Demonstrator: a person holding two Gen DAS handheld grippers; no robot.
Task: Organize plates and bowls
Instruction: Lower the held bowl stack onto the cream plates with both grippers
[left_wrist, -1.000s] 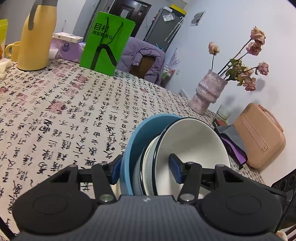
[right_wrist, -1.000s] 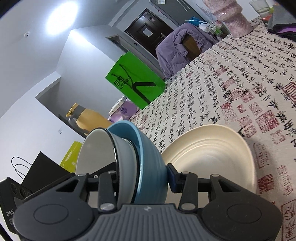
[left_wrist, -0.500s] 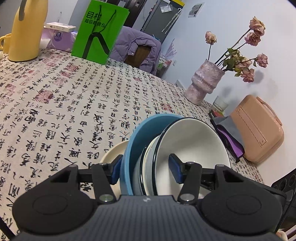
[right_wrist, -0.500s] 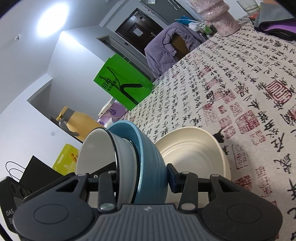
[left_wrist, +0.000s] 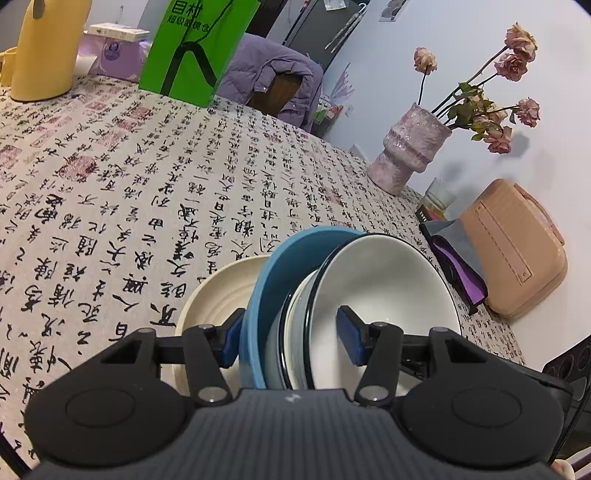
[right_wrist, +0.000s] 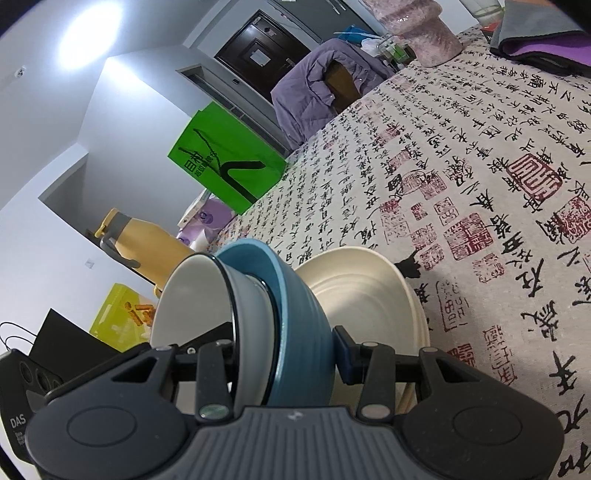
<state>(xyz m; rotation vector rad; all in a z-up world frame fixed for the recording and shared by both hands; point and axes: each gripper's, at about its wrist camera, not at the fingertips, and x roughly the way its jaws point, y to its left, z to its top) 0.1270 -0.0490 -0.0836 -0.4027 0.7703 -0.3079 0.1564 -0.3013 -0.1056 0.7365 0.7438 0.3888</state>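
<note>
1. We see the left tongs (left_wrist: 291, 334) clamped across a tilted stack of nested bowls: one blue pad presses the outside of the blue bowl (left_wrist: 273, 280), the other sits inside the white bowl (left_wrist: 391, 280) with the dark rim.
2. A third, pale grey-white bowl (left_wrist: 295, 314) is nested between the blue and the white one; only its edge shows.
3. The right tongs (right_wrist: 284, 354) grip the same stack from the other side: one pad is against the ribbed outside of the blue bowl, while the other finger reaches inside the white bowl, its pad hidden behind the rim.
4. Both pairs of tongs stand at a middling width, filled by the bowls' walls.
5. The stack is held on edge, with the bowls' openings turned sideways.
6. Just beside the stack, a cream plate (right_wrist: 362, 291) lies on the tabletop (left_wrist: 147, 177), near the edge closest to us. We cannot tell whether the blue bowl touches it.
7. The tabletop wears a cloth printed with black characters and red seals.
8. Towards the far edge stand a green paper bag (left_wrist: 195, 48) and a yellow jug (left_wrist: 48, 48).
9. At the right side stand a pink vase (left_wrist: 410, 147) with dried roses and a peach-coloured case (left_wrist: 517, 247).
</note>
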